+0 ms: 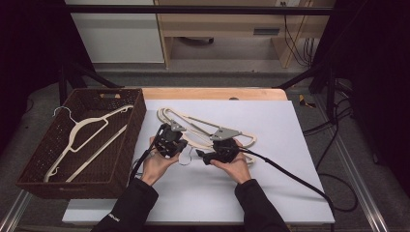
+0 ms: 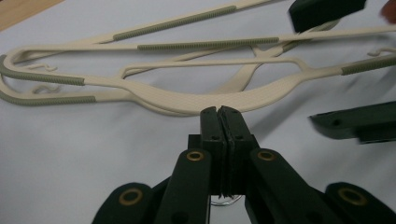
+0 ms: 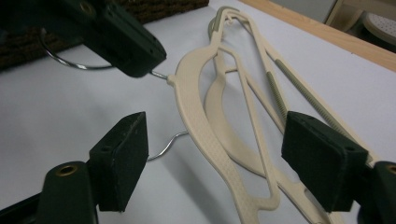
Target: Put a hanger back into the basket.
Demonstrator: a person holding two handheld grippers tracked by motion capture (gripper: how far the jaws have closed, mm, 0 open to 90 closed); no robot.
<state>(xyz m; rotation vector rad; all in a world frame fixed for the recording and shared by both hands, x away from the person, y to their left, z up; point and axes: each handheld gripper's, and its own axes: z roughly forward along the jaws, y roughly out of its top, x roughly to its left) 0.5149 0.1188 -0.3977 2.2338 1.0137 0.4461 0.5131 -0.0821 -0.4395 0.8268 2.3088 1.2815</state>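
Several cream plastic hangers (image 1: 193, 124) lie stacked on the white mat (image 1: 275, 130). My left gripper (image 1: 182, 146) is shut on the thin metal hook (image 3: 70, 64) of the top hanger (image 3: 196, 116); in the left gripper view its jaws (image 2: 218, 112) meet, with the wire (image 2: 224, 201) just below them. My right gripper (image 3: 222, 158) stands open, one pad on each side of that hanger's curved shoulder, touching nothing. It sits close to the right of the left gripper in the high view (image 1: 205, 153). A second hanger's hook (image 3: 168, 144) shows beneath.
A brown wicker basket (image 1: 138, 121) stands at the left edge of the mat with one cream hanger (image 1: 87, 133) inside. The wooden table edge (image 1: 212, 93) runs behind the mat. A black cable (image 1: 290, 176) trails right from the right gripper.
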